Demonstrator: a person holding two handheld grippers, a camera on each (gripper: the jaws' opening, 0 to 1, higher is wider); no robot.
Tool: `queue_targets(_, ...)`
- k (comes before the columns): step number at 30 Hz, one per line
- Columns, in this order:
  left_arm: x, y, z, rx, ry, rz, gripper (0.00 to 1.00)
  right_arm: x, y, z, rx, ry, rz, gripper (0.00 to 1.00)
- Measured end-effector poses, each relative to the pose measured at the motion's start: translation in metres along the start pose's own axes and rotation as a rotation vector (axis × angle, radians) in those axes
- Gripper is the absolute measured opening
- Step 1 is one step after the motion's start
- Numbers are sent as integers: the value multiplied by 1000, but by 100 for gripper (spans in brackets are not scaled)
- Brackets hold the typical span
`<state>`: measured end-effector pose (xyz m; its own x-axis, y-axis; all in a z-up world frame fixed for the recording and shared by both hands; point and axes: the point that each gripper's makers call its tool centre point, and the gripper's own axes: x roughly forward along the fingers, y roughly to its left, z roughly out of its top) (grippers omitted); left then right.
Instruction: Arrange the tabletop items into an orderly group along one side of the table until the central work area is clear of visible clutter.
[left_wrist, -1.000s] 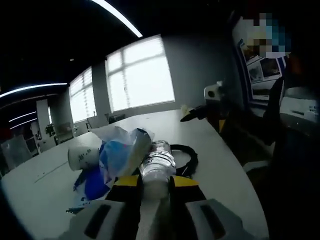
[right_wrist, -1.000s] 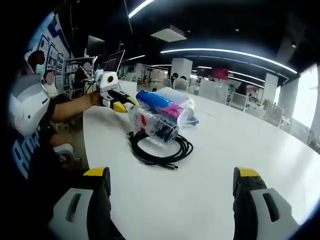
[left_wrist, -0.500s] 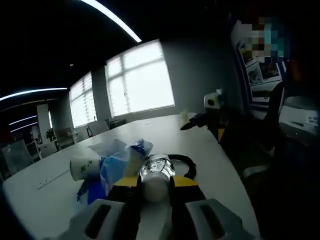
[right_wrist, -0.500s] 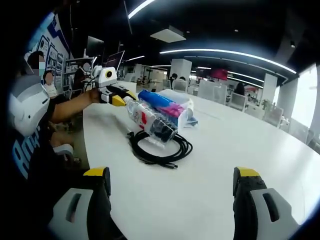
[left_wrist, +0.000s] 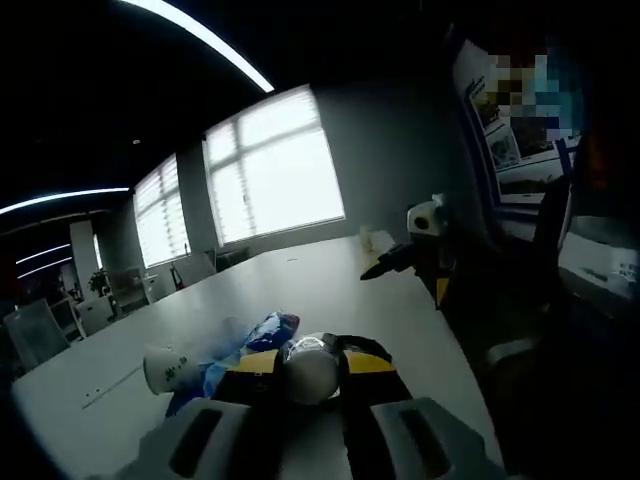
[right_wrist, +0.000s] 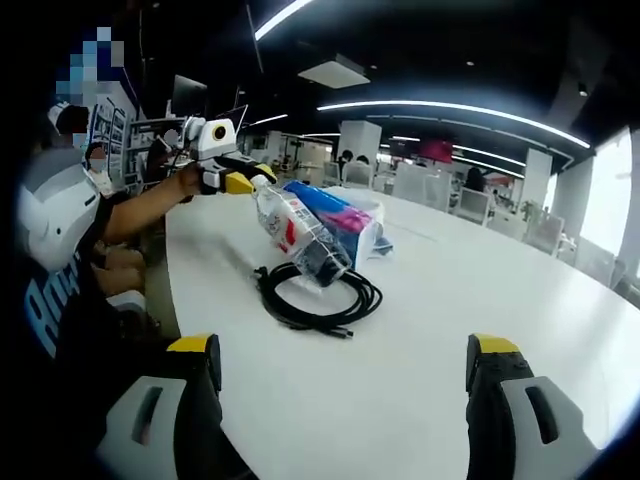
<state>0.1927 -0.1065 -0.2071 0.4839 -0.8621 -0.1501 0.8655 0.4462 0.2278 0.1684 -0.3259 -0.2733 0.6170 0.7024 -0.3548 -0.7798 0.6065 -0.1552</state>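
In the right gripper view, the left gripper (right_wrist: 243, 181) clamps the neck of the plastic bottle (right_wrist: 297, 232), its base tilted down onto the black cable (right_wrist: 320, 296) beside the blue packet (right_wrist: 335, 217). The right gripper (right_wrist: 340, 362) hovers with jaws spread, empty. The neck-only hold could let the bottle swing or slip, dragging the cable

Clear glossy plastic bottle (right_wrist: 297, 233) with a paper-like printed label; beside it a crinkly shiny plastic bag (right_wrist: 345, 215); matt black rubbery cable (right_wrist: 322, 296) below; smooth white table (right_wrist: 420, 300)
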Motion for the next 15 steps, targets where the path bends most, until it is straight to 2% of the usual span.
queue_targets(10, 19, -2, 25, 41, -9, -35, 19, -10, -6, 2, -3, -14, -21, 100)
queue_targets(15, 33, -3, 37, 77, 18, -71, 19, -14, -4, 3, -9, -19, -18, 100)
